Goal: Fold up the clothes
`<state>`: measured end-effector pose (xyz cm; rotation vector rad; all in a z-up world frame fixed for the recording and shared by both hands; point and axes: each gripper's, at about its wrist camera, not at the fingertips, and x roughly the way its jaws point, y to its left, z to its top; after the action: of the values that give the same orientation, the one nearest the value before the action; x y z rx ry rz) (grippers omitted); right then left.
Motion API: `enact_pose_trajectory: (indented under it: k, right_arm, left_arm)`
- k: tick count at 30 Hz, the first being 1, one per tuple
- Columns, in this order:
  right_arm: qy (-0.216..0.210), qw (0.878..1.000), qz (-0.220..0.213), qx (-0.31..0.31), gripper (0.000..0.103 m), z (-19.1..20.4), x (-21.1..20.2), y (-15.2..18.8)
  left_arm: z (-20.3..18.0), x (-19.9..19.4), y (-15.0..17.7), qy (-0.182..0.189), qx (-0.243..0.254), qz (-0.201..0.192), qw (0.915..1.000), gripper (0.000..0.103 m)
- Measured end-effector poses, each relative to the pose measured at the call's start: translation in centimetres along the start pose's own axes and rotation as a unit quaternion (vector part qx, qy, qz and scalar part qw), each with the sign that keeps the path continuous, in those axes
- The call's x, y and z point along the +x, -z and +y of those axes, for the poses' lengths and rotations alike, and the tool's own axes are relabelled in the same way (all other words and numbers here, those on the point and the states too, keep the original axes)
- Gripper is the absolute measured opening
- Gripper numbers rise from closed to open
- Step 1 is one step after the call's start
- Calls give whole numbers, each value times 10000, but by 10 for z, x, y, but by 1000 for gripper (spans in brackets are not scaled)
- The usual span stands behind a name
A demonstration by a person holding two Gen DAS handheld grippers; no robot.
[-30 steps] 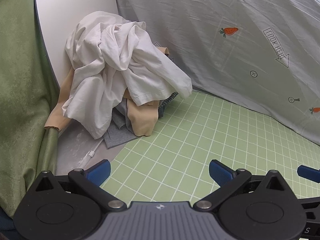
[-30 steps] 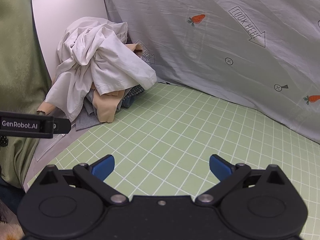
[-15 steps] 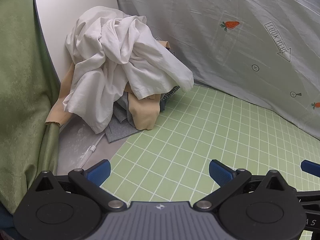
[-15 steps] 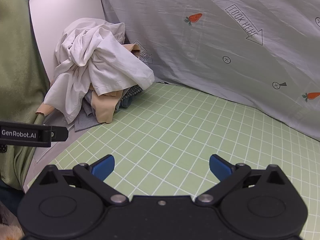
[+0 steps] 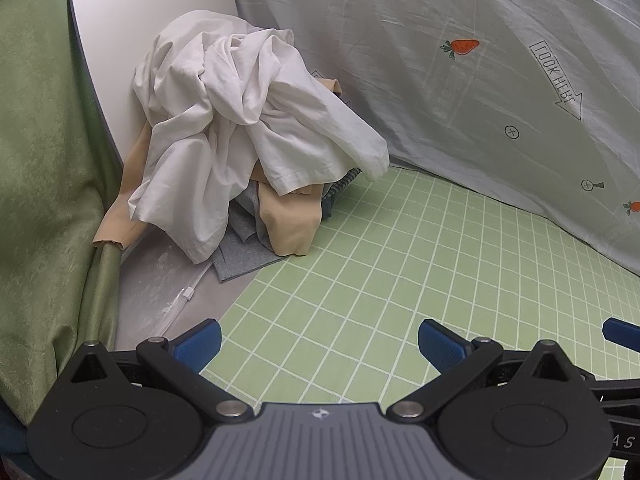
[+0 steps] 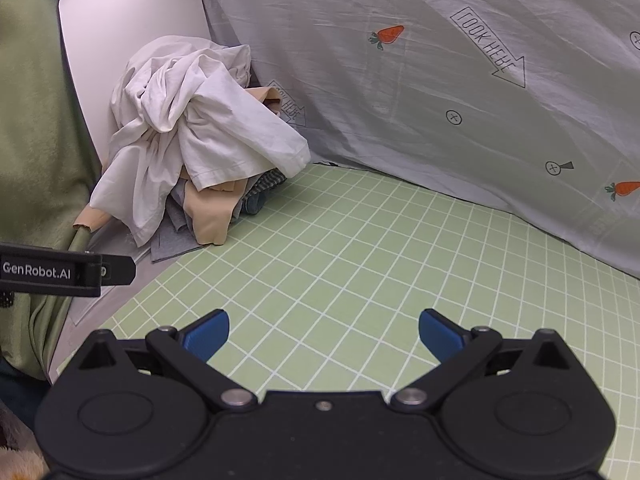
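Note:
A heap of clothes sits in the far left corner of the green grid mat [image 5: 392,264] [image 6: 360,248]. On top lies a crumpled white garment [image 5: 240,120] [image 6: 192,120]. Under it show a beige piece [image 5: 292,224] [image 6: 212,216], a grey piece [image 5: 244,260] [image 6: 172,248] and a dark checked one [image 5: 340,188] [image 6: 264,188]. My left gripper [image 5: 319,342] hangs open over the mat, short of the heap, holding nothing. My right gripper [image 6: 324,330] is open too, further right and back. The left gripper's body [image 6: 68,272] shows at the right view's left edge.
A grey sheet with carrots and arrows [image 5: 460,80] [image 6: 440,80] hangs as a backdrop behind the mat. A white panel [image 5: 148,16] [image 6: 132,28] stands behind the heap. Green cloth [image 5: 44,160] [image 6: 32,140] drapes along the left. A zipped plastic cover [image 5: 168,288] lies beside the mat.
Both grippers have drifted slightly, so the heap sits a little higher and nearer in the left view. The clothes lie as before, and both jaws stay open.

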<state>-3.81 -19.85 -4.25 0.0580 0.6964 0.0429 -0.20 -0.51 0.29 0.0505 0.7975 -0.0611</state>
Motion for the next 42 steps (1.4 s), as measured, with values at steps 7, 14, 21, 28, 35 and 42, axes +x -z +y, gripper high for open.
enact_pose_trajectory:
  k: [7, 14, 21, 28, 35, 42]
  right_arm:
    - [1, 10000, 12, 0, 102, 0, 0, 0]
    - [-9, 10000, 22, -10, 102, -1, 1, 0]
    - [-8, 10000, 47, -7, 102, -1, 3, 0]
    - [-76, 9999, 60, -127, 102, 5, 9, -5]
    - [-155, 9994, 21, -304, 102, 11, 27, -23]
    - [-220, 9978, -154, -612, 102, 30, 67, -70]
  left_arm:
    - [0, 0, 0, 12, 12, 18, 10000, 103]
    - [-2, 2, -2, 7, 26, 46, 10000, 103]
    - [-2, 5, -3, 32, 25, 76, 10000, 103]
    - [1, 10, -7, -47, -86, 127, 9999, 103]
    - [22, 23, -33, -134, -490, 141, 9986, 103]
    - [64, 51, -83, -356, -903, -2, 9953, 103]
